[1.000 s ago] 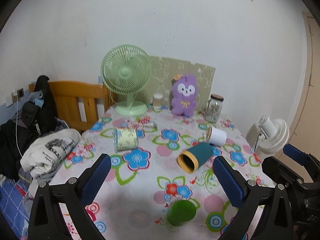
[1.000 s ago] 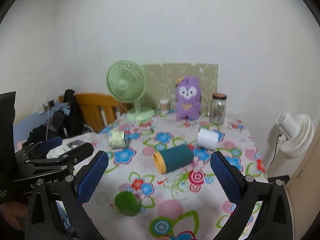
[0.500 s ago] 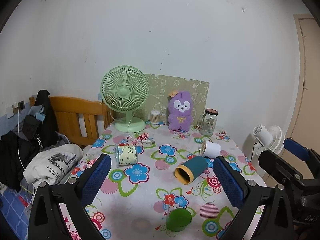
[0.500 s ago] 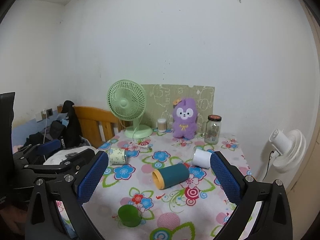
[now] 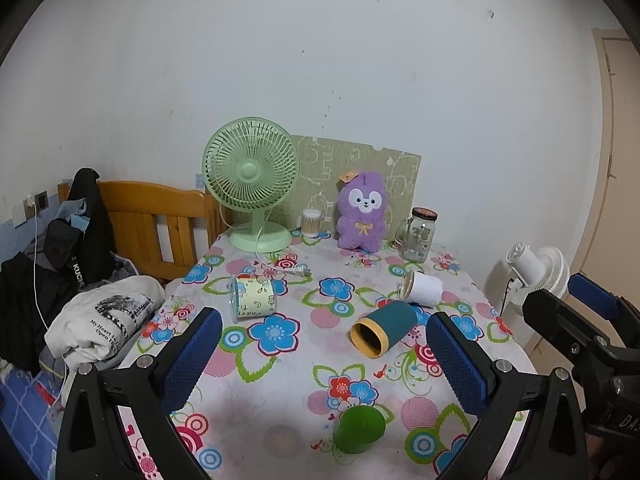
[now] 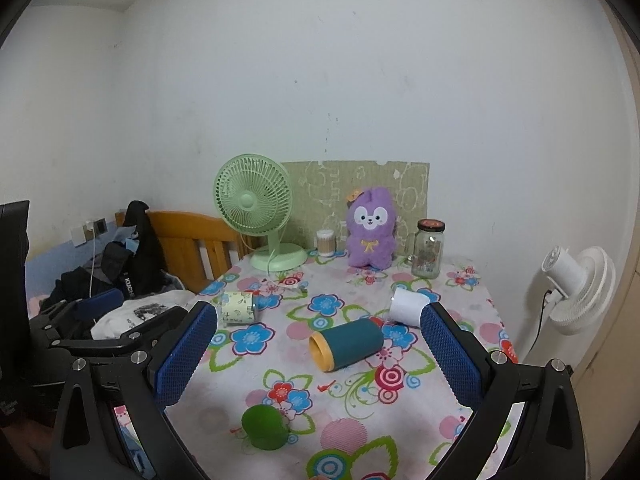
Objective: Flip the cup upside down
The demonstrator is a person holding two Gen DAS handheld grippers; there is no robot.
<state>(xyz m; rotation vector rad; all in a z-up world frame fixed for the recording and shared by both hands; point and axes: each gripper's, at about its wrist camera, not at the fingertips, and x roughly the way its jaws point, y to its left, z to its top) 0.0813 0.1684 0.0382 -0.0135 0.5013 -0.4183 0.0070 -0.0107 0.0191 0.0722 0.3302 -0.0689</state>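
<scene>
Several cups are on the flowered table [image 5: 280,364]. A green cup [image 5: 359,429] stands bottom up near the front edge; it also shows in the right wrist view [image 6: 265,428]. A teal cup with a yellow rim [image 5: 385,329] [image 6: 346,344], a white cup [image 5: 422,287] [image 6: 409,307] and a pale yellow patterned cup [image 5: 252,299] [image 6: 237,307] lie on their sides. My left gripper [image 5: 324,354] is open and empty above the front of the table. My right gripper [image 6: 318,354] is open and empty beside it.
A green fan [image 5: 252,178], a purple plush toy [image 5: 362,212], a glass jar [image 5: 420,234] and a cotton swab tub [image 5: 312,223] stand at the back. A wooden headboard [image 5: 156,220] and clothes [image 5: 100,320] are left. A white fan [image 5: 540,268] stands right of the table.
Both grippers have pulled back and tilted up, so the table looks farther and more wall shows. Both stay open. The cups have not moved.
</scene>
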